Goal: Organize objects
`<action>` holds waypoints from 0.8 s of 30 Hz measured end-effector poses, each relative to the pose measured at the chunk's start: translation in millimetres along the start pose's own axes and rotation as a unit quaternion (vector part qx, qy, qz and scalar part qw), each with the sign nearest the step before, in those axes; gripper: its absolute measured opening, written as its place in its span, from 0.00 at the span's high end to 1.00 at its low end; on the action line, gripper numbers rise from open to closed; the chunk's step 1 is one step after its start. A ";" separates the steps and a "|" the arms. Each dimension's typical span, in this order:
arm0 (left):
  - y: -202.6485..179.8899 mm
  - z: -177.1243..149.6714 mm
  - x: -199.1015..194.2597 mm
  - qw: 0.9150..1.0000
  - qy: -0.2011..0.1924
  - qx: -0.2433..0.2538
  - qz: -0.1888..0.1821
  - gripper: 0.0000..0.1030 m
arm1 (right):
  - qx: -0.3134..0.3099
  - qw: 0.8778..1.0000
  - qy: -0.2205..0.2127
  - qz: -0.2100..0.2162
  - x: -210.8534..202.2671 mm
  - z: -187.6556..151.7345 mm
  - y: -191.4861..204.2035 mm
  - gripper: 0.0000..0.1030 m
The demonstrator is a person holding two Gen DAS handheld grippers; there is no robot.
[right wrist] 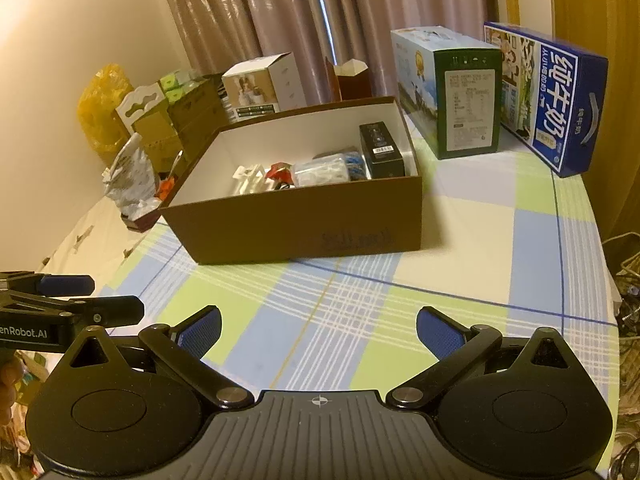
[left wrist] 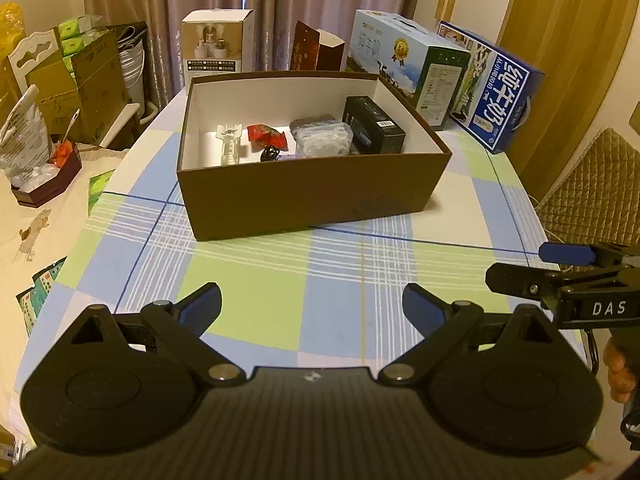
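- Nearest the lens, the left gripper hangs low over the checked cloth of the desk, jaws spread wide and nothing between them.
- Just to its right, the right gripper hovers at much the same height, likewise released and empty; each shows at the edge of the other's view.
- Ahead of both, near the middle of the desk, sits the brown cardboard box, lid off, so things can be dropped in from above.
- Inside, along its far half, lie a clear plastic piece, a red packet, a small black cable, a clear bag and a black carton against the right wall.
- No loose object shows on the cloth between the grippers and the box, so the sorting looks mostly or wholly done.
- Milk cartons and other packaging stand behind the box, well apart from the grippers.
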State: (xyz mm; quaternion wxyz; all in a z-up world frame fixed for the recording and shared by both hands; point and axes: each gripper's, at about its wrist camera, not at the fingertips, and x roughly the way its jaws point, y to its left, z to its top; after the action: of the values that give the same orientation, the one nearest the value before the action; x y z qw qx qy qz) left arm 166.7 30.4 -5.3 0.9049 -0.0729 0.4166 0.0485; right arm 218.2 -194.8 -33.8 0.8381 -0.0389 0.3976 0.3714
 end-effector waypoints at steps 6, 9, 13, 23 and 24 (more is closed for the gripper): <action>-6.0 -6.9 -4.4 1.000 0.001 -0.003 0.001 0.07 | -0.007 1.000 0.001 0.002 -5.9 -5.3 0.5 0.02; -8.9 -11.4 -7.0 1.000 0.001 -0.004 0.002 0.07 | -0.009 1.000 0.005 0.004 -7.1 -8.4 -0.1 0.02; -11.2 -14.7 -9.8 1.000 0.000 -0.006 0.006 0.07 | -0.011 1.000 0.010 0.006 -7.0 -11.4 -1.1 0.02; -14.6 -18.2 -10.2 1.000 0.004 -0.011 0.014 0.07 | -0.015 1.000 0.017 0.012 -5.7 -15.0 -3.5 0.02; -15.1 -18.3 -10.0 1.000 0.004 -0.011 0.015 0.07 | -0.015 1.000 0.017 0.013 -5.8 -15.2 -3.9 0.02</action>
State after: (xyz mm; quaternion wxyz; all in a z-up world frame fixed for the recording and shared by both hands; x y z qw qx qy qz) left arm 148.8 12.1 -8.1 0.9014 -0.0768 0.4210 0.0663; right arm 208.7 -206.5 -41.1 0.8257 -0.0525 0.4067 0.3873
